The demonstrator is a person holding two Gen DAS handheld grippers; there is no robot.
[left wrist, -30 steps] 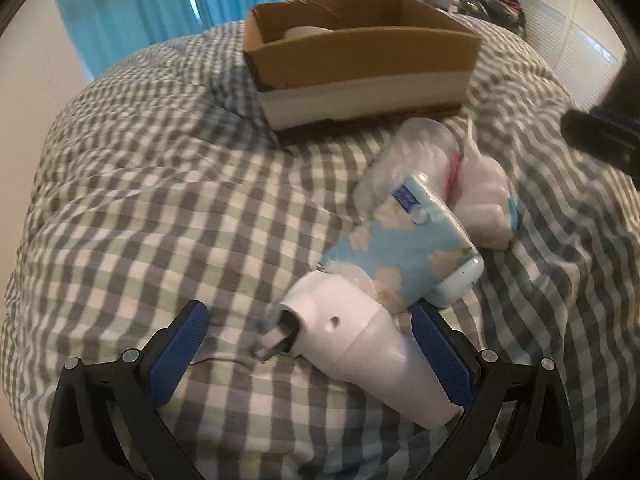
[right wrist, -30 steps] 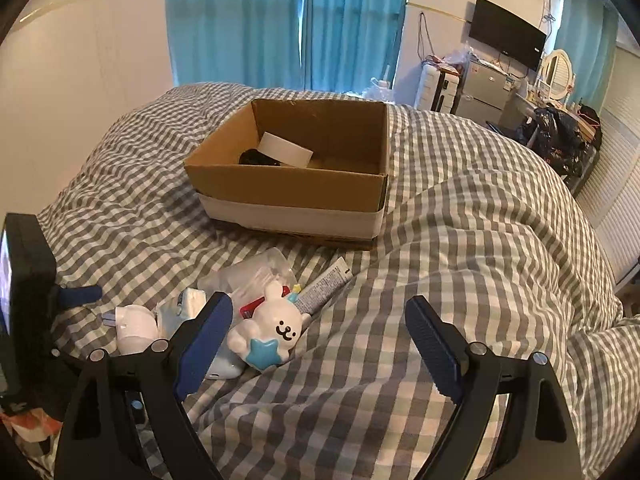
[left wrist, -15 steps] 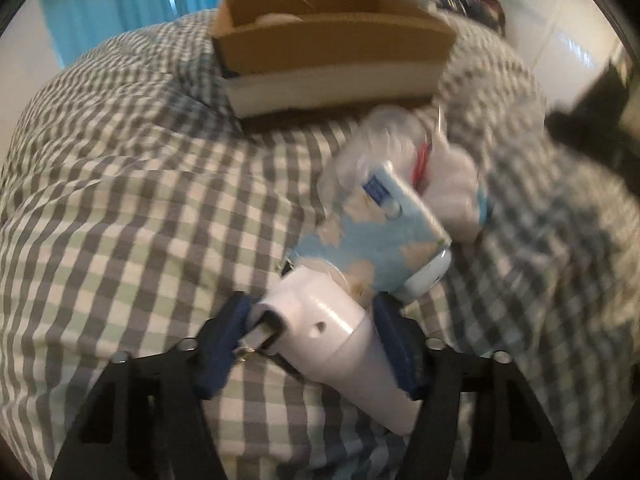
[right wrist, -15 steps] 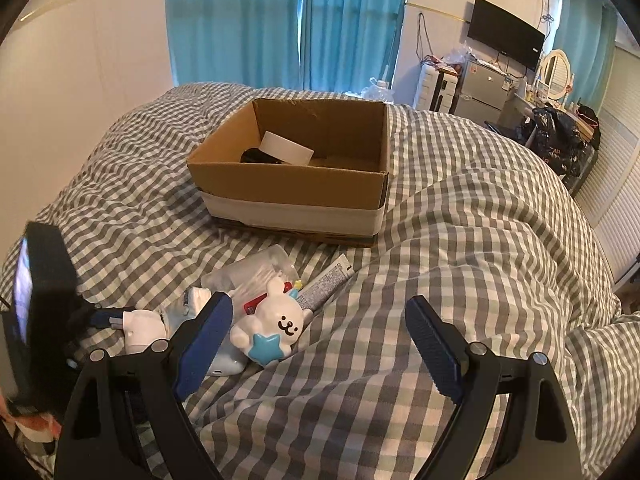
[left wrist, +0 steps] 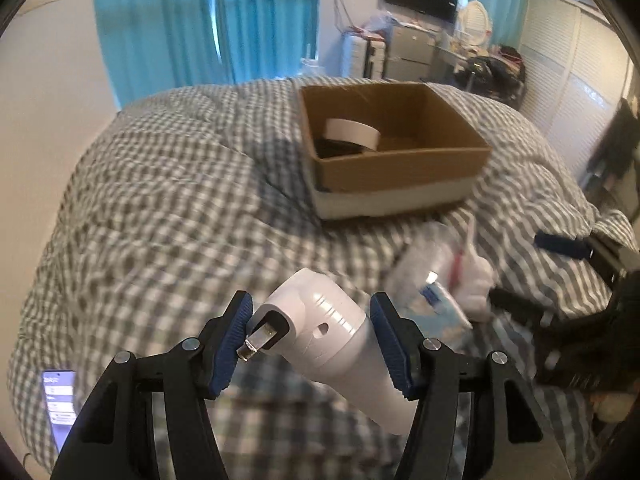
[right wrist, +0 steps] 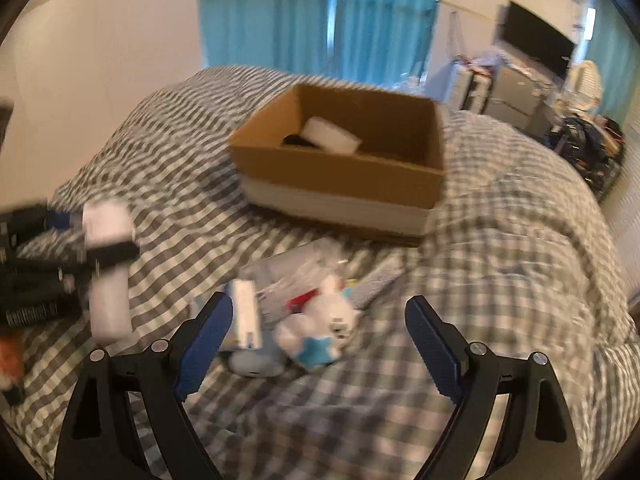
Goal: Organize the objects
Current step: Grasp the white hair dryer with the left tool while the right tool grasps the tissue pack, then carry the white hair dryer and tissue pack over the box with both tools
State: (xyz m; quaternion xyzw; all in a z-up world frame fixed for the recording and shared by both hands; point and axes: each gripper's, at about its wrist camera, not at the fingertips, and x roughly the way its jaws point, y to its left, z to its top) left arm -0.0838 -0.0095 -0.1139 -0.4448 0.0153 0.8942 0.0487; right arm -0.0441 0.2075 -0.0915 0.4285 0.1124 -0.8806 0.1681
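Pinching on the left gripper (left wrist: 310, 312), jaws closed across the rounded head of the white plug-ended device (left wrist: 332, 344); spread wide and holding nothing on the right gripper (right wrist: 319, 306). Holds the device clear of the checked duvet (left wrist: 160, 200), prong end forward, near side of the cardboard box (left wrist: 400, 168), well short of its rim.

Biggest risk, as a judgement: losing the device on the way to the box. Looks smooth, tapered and glossy, with the long handle hanging back and down past the pads (left wrist: 390, 352), so likely to pivot or slide out under a quick swing. Looks blurred in the right wrist view, hinting at fast travel.

Next: catching the box's near wall. Needs enough height to clear the rim before release; otherwise shoves the box across soft bedding or tips it.

Then: dropping onto the tape roll (left wrist: 352, 130) and the dark item beside it inside the box. Safer over the bare right half of the floor.

Smaller: crowding between the two grippers over the pile, where the bunny toy (right wrist: 320, 332), the clear plastic cup (right wrist: 296, 268) and the blue pouch (left wrist: 444, 312) lie touching one another.

Smallest: snagging the metal prong on the fabric if carried low.
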